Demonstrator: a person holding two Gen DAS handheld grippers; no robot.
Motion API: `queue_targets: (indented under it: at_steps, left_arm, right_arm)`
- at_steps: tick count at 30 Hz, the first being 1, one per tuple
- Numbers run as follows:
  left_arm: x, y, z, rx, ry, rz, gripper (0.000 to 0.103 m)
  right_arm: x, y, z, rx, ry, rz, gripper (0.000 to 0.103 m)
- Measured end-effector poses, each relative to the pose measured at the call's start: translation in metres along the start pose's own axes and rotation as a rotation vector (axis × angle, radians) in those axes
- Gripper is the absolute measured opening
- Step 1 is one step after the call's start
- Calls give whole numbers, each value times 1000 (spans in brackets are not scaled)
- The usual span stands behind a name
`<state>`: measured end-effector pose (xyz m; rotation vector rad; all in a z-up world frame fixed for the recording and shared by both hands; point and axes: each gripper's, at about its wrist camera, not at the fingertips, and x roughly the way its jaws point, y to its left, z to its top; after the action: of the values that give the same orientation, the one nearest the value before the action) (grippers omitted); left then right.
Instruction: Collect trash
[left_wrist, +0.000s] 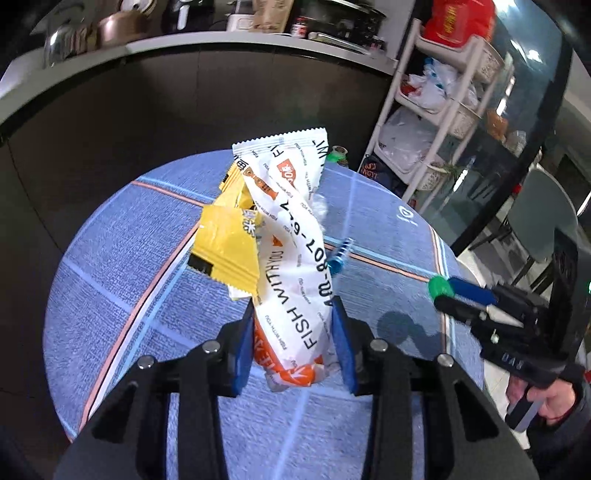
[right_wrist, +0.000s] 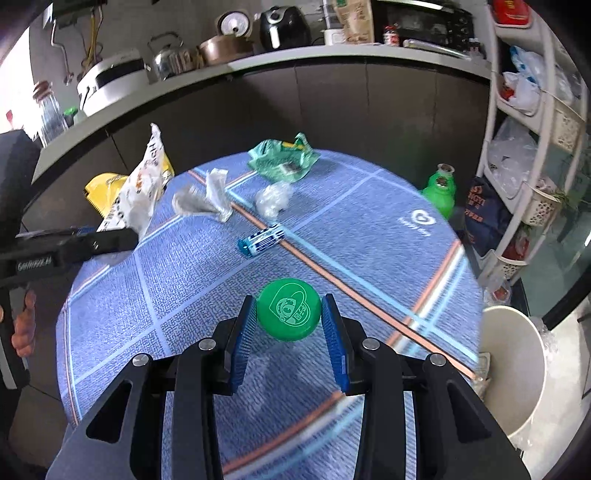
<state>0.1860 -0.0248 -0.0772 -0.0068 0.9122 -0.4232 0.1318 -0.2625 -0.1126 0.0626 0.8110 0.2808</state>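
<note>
Left gripper (left_wrist: 293, 345) is clamped on a bundle of snack wrappers: a white and orange wrapper (left_wrist: 295, 258) printed "FISH WITH YOU", with a yellow wrapper (left_wrist: 227, 247) bunched against it. Blue pads press it from both sides; the bundle sticks up out of the jaws, lifted off the table (left_wrist: 122, 258).

Right gripper (right_wrist: 289, 325) is closed on a green bottle cap (right_wrist: 289, 308), pads touching its rim on both sides, printed face toward the camera. Jaws partly closed, held only as wide as the cap. Cap is above the blue checked tablecloth, near the front of the table.

Still lying on the table, right wrist view: a blue and white tube wrapper (right_wrist: 261, 240) near the middle, crumpled clear plastic (right_wrist: 274, 197) just behind it, a grey and white crumpled wrapper (right_wrist: 207, 199) to the left, a green packet (right_wrist: 282, 158) at the far edge, a green bottle (right_wrist: 439, 190) at the right edge.

White bin (right_wrist: 513, 373) stands beside the table at the right, lower than the tabletop. Behind: dark counter front, kitchen appliances on the counter top, white shelf rack (right_wrist: 535, 155) with plastic bags at the right.
</note>
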Motion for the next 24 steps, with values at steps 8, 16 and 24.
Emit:
queue_targets:
  at_steps: [8, 16, 24]
  left_arm:
    - [3, -18, -16, 21, 66, -3, 44]
    - [8, -23, -31, 11, 94, 13, 54]
    - [-7, -39, -40, 62, 91, -60, 49]
  right_arm:
    - [-24, -21, -11, 52, -26, -13, 34]
    - [-35, -25, -20, 54, -33, -18, 34]
    - [-31, -25, -22, 59, -27, -12, 34]
